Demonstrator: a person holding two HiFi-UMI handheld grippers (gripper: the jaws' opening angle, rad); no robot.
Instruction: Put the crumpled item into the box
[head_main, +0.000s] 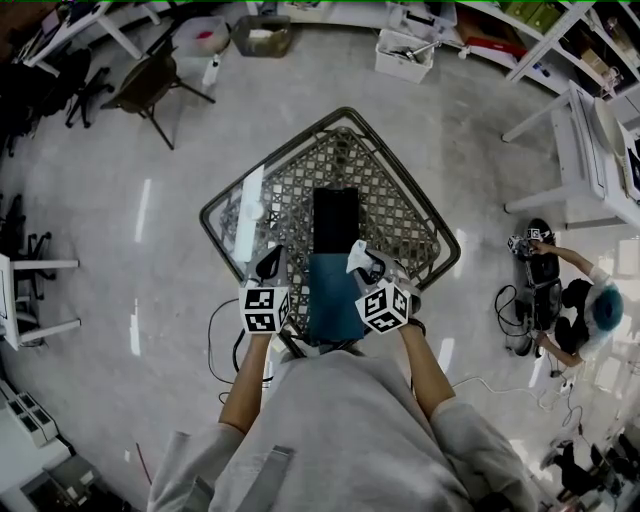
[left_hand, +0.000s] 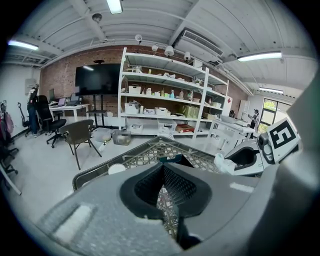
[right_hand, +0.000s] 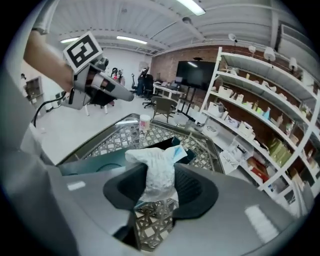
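two grippers, one crumpled item, one box, one small white container. the right gripper (right_hand: 159, 192) has its jaws clenched on the crumpled item (right_hand: 159, 170), white with a little blue. its long axis stands up out of the jaws toward 12 o'clock. in the head view it hangs just at 5 o'clock of the open black box (head_main: 337, 215), over a teal flap (head_main: 333, 295). the left gripper (head_main: 268, 263), at 9 o'clock of the flap, has its jaws closed together, empty. the container (head_main: 254, 211) stands at 9 o'clock of the box. the worktop (head_main: 400, 215) is a lattice. the floor (head_main: 480, 150) is pale and glossy, with white shelves (left_hand: 165, 100) and a brick wall (left_hand: 60, 75).
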